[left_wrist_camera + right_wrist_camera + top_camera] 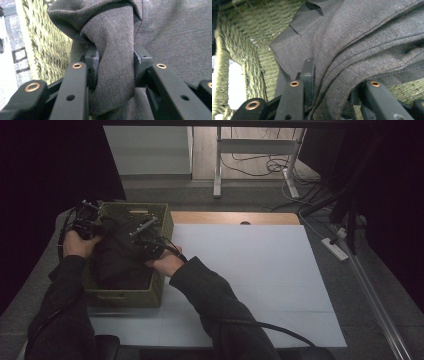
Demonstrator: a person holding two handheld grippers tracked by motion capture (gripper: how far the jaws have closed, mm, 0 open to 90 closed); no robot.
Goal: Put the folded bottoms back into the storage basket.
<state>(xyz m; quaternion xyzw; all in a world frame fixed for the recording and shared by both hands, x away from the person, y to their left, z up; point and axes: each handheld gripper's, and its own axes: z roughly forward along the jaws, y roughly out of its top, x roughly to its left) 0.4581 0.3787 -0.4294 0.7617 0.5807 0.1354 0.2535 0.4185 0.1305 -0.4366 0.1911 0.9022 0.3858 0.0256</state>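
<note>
1. Woven and olive-green, a basket (131, 298) sits at the left side of the table, on the edge of a white sheet (260, 275) that covers most of the tabletop.
2. Inside the basket lies a dark grey cloth (117, 262), bunched in folds and taking up most of the inside.
3. At the basket's far left corner, the left hand (76, 244) holds the left gripper (89, 222), which points into the basket at the cloth.
4. In the left gripper view, the two black jaws are clamped on a thick vertical fold of the cloth (115, 62), which is pinched between them; the basket's woven wall (42, 42) stands just to the left.
5. Toward the basket's right wall, the right hand (165, 263) holds the right gripper (149, 242) over the cloth, its sleeve reaching across the basket's rim from the white sheet.
6. In the right gripper view, layered folds of the cloth (352, 50) with stitched seams run between the jaws, which are closed on them; the woven wall (249, 30) shows behind and to the left.
7. Beyond the white sheet a strip of bare wood (235, 218) shows along the table's far edge.
8. Past the table, on the right, cables (260, 167) lie on the floor by a white frame (255, 147), and a power strip (336, 248) lies beside the table.
</note>
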